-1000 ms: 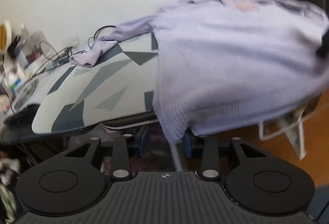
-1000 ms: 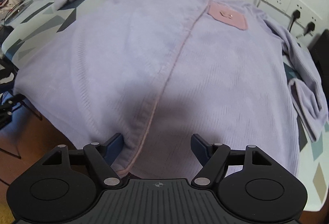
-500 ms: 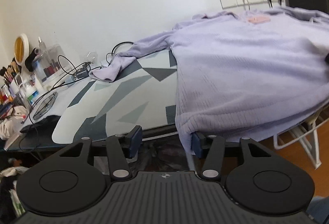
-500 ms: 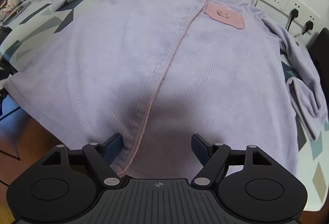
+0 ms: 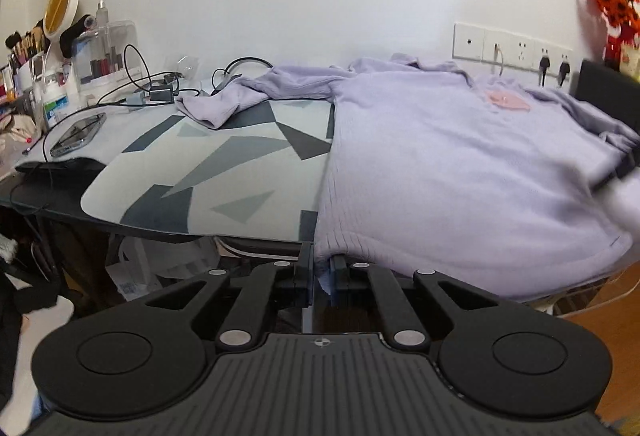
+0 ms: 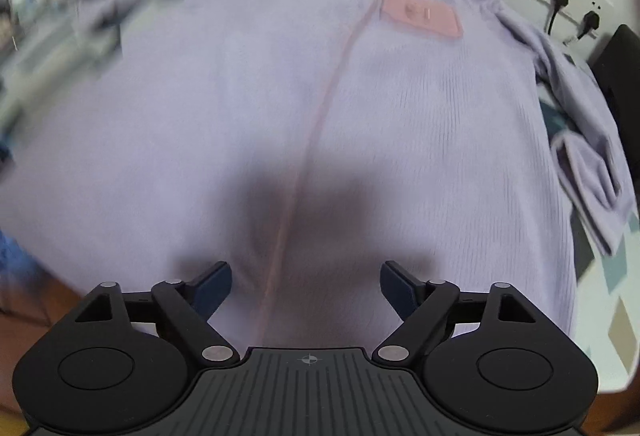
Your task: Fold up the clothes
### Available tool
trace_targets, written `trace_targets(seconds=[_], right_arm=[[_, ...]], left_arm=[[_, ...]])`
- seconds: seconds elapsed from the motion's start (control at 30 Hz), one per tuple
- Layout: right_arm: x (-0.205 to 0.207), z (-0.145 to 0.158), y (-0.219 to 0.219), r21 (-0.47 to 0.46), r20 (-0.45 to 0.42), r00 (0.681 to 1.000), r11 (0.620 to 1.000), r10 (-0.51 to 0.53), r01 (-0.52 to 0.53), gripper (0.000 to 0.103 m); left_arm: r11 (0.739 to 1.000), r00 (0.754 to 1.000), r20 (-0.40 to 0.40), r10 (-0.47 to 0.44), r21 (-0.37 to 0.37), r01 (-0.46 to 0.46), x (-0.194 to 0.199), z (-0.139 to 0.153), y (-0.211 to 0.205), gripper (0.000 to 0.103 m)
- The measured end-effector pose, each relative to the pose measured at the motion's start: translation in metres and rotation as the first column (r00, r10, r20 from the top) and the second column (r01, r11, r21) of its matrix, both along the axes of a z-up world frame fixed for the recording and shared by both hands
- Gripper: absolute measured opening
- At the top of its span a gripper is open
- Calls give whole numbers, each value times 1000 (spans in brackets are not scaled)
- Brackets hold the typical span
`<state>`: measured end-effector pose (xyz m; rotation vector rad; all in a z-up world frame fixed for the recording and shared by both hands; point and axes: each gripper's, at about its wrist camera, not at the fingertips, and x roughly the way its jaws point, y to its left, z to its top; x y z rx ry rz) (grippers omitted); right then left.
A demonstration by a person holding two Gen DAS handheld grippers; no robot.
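Lilac knit, that's the whole story: the cardigan point(image 5: 460, 164) lies spread front-up across the ironing board point(image 5: 208, 172), its long axis running from the hem at the near edge away to the collar by the wall sockets point(image 5: 512, 48). Its pink placket line point(image 6: 320, 124) marks that axis nicely, heading straight out from the right gripper point(image 6: 306, 286) toward the pink chest patch point(image 6: 420, 16).

And the left gripper point(image 5: 322, 272) has the near hem corner! Jaws have just been closing and now stand pinched narrow on the ribbed hem point(image 5: 340, 240), where the fabric droops off the board's front edge. The right gripper, over by the placket, has just been opening; its jaws are spread wide above the cloth, pads not pressing on anything, knit beneath and between them.

So the left hand is the one on the garment, and by my read the fold has to travel from this hem either up along the axis toward the collar or across it toward the placket.

Outward from the cardigan: one sleeve point(image 5: 224, 104) trails left over the patterned board cover, the other sleeve point(image 6: 580, 140) is bunched off the right side. Beyond the left sleeve sit cables point(image 5: 156, 84) and a phone point(image 5: 76, 134); a sleeve dragged that way could snag them.
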<state>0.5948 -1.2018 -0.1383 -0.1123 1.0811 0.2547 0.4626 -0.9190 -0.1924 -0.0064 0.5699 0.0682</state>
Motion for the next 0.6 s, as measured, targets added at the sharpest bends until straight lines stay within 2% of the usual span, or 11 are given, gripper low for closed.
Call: trace_targets(seconds=[0.03,0.13,0.23,0.33,0.43,0.6], right_arm=[[11,15,0,26,29,999,999,-23,22,87],[46,59,1,102,107,991,993,-75,64,86],[87,96,22,129,172,984,991,-48,25,82],[127,114,63,110,246,969,992,33,-61,82],[172,110,111,80,299,950,989,95,-124,83],[247,50,209,-12,226,936,962,268,-272,83]], left_arm=[[1000,1000,13,10,-14,-10,-1,1,1,8],[997,998,47,41,-62,-38,-3,5,6,8],[993,995,63,72,-102,-66,-6,8,7,8],[984,992,45,118,-141,-111,-4,5,5,8],[969,986,0,166,-185,-163,1,-3,7,8],[949,973,-72,218,-218,-228,7,-12,14,8]])
